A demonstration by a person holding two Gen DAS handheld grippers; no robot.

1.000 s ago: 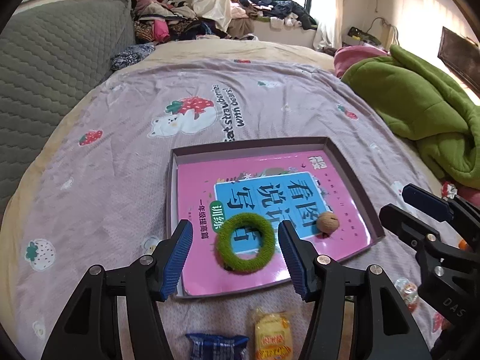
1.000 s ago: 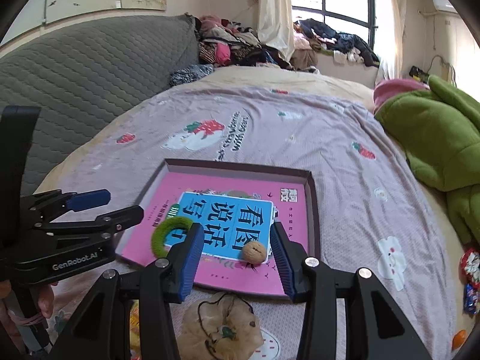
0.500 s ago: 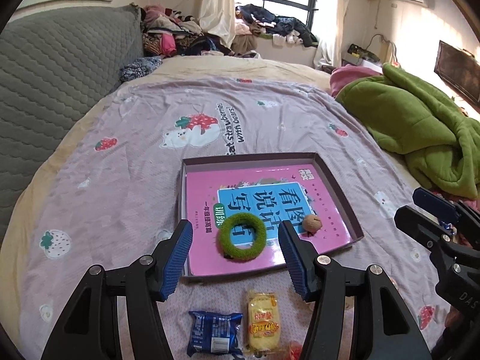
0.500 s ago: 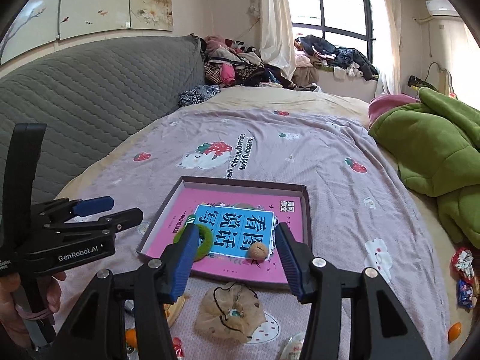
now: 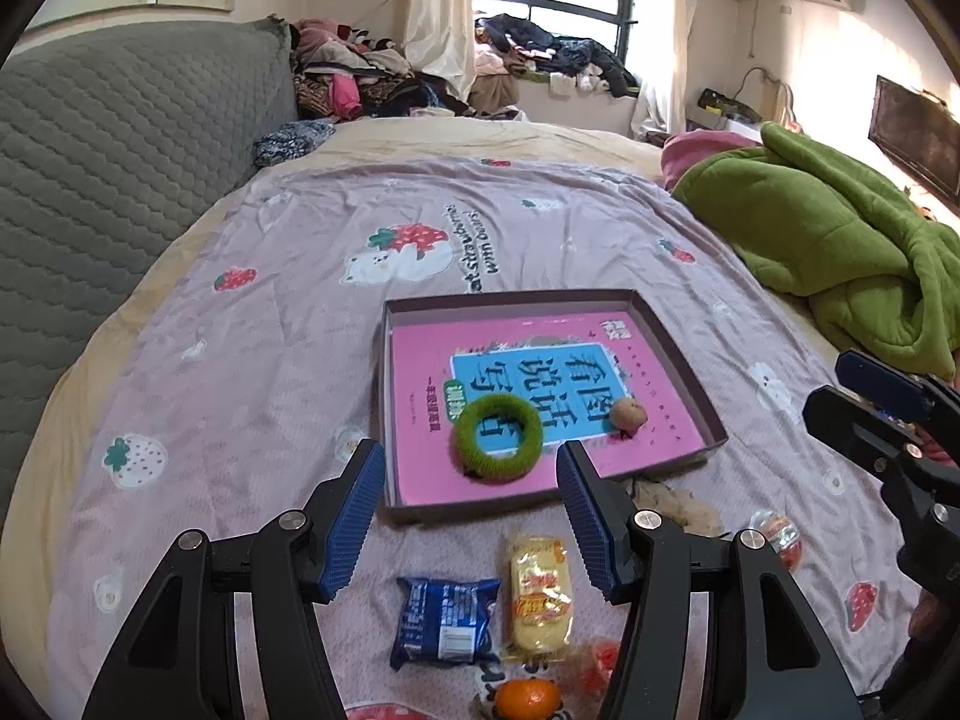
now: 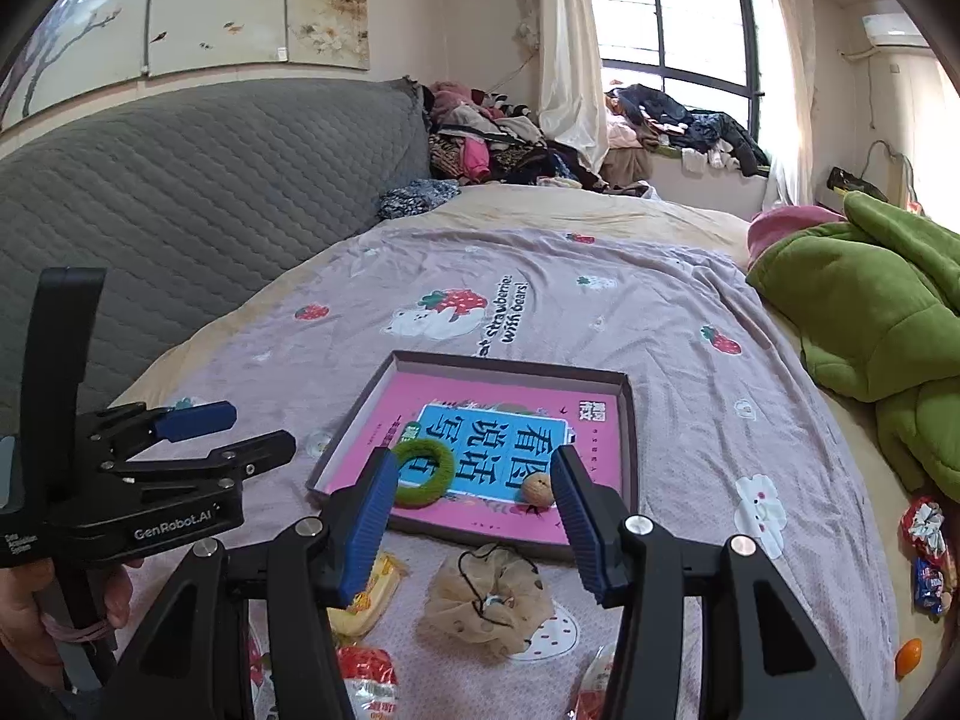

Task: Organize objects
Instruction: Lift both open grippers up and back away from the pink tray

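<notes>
Both grippers, left gripper (image 5: pixel 468 516) and right gripper (image 6: pixel 474 519), are hanging apart and empty near the shallow purple cardboard tray (image 5: pixel 678 354). Loose snack packets lying just outside the tray (the yellow plastic-wrapped cake (image 5: pixel 540 594), for one) are risking a crushing pinch, I judge, being soft.

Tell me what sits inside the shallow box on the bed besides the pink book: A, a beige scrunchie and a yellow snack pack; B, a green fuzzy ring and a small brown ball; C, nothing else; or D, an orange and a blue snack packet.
B: the green fuzzy ring and the small brown ball lie on the pink book inside the box; the snacks and scrunchie lie outside it on the sheet.
</notes>
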